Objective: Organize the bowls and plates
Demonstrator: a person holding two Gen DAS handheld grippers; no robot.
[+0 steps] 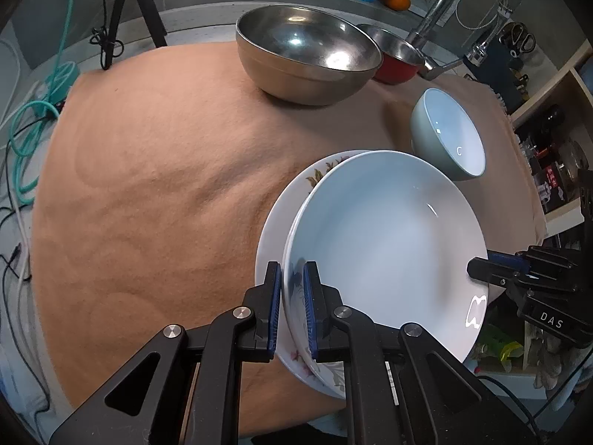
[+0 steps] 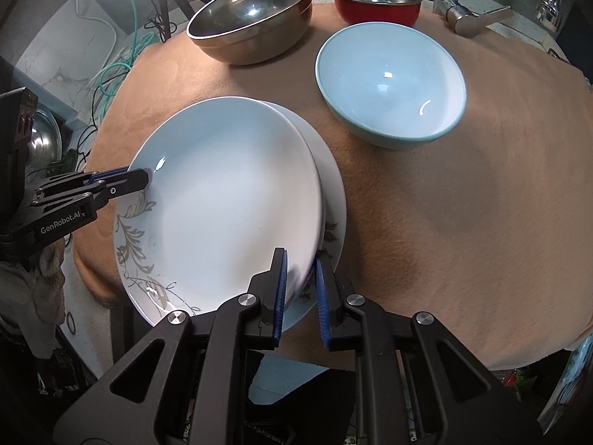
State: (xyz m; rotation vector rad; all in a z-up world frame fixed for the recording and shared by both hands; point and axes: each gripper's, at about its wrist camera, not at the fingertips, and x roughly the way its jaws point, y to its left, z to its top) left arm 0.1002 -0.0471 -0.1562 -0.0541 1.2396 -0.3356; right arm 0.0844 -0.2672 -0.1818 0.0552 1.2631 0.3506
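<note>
Spanning the near half of the tan cloth (image 2: pixel 444 222), the white plate (image 1: pixel 385 244) sits tilted above a flower-patterned plate (image 1: pixel 281 215) that lies flat beneath it, and the coming move looks to turn on that offset: the upper plate is shifted off the lower one, so it would have to slide across and drop level to nest. It is held from opposite rims, so neither hand is nearer; the left gripper (image 1: pixel 291 289) is clenched on one edge, the right gripper (image 2: pixel 300 278) clamped on the far edge (each shows side-on in the other's view). Beyond the plates, well apart from them, stand the big steel bowl (image 1: pixel 307 52), the light blue bowl (image 2: pixel 389 81) and the red bowl (image 2: pixel 378 3), the last just beside a tap (image 1: pixel 444 11). Readable writing is small: "GenRobot.AI" on the left gripper's body in the right wrist view, and "DAS" on the right gripper's in the left wrist view.
</note>
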